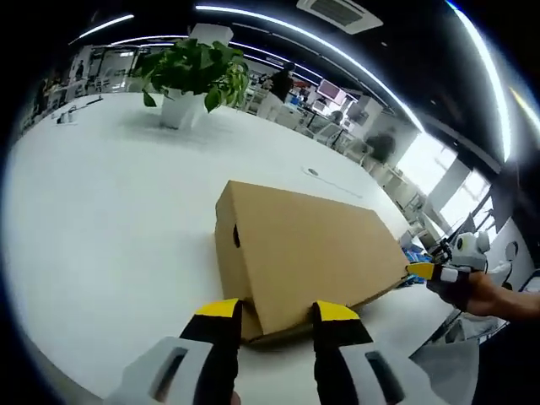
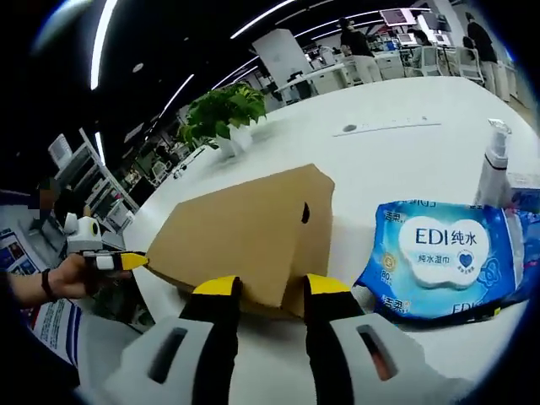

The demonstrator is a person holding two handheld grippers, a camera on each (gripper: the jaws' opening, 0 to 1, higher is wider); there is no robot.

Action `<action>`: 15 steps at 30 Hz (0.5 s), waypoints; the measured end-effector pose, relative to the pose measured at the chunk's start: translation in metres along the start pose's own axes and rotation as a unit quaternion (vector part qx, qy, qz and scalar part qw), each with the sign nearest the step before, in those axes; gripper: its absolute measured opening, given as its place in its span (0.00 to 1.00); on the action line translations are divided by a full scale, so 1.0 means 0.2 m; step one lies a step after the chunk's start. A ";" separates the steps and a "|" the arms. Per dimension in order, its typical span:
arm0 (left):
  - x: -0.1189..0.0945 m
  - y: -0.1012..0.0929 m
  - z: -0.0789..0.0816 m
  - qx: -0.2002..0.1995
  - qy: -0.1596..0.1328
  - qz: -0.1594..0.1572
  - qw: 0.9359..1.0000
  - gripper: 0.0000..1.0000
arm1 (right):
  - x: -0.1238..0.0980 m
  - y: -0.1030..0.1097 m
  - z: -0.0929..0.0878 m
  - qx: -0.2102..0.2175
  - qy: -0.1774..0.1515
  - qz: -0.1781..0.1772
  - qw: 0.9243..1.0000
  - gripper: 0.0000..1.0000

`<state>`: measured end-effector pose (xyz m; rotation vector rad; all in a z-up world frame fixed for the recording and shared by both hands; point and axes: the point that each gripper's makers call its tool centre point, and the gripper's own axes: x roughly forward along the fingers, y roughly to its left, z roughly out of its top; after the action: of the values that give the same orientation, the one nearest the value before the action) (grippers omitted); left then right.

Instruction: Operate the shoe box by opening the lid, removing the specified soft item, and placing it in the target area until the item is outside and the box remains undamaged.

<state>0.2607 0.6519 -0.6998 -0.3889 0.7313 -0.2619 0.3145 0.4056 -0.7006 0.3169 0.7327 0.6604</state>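
A brown cardboard shoe box lies on the white table with its lid on. My left gripper is open, and its yellow-tipped jaws straddle the near corner of the lid. At the opposite corner, my right gripper touches the box edge, held in a hand. In the right gripper view the box sits just ahead of my right gripper, which is open astride a lid corner. My left gripper meets the far left corner. A soft blue pack of wet wipes lies right of the box.
A potted green plant stands farther back on the table, also seen as the plant in the right gripper view. A white pump bottle stands behind the wipes. The table's edge runs close under both grippers. People and desks fill the background.
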 end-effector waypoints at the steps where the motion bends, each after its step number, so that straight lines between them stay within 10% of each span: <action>1: 0.00 0.00 0.00 0.002 0.002 -0.001 1.000 0.34 | 0.00 0.00 0.00 0.001 0.000 0.000 1.000 0.28; 15: 0.16 0.00 0.14 0.021 0.016 -0.008 1.000 0.34 | 0.01 -0.05 0.04 0.010 -0.006 -0.018 1.000 0.28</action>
<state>0.3033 0.6483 -0.6994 -0.3524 0.7540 -0.2990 0.3262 0.3997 -0.7008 0.3248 0.7329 0.6161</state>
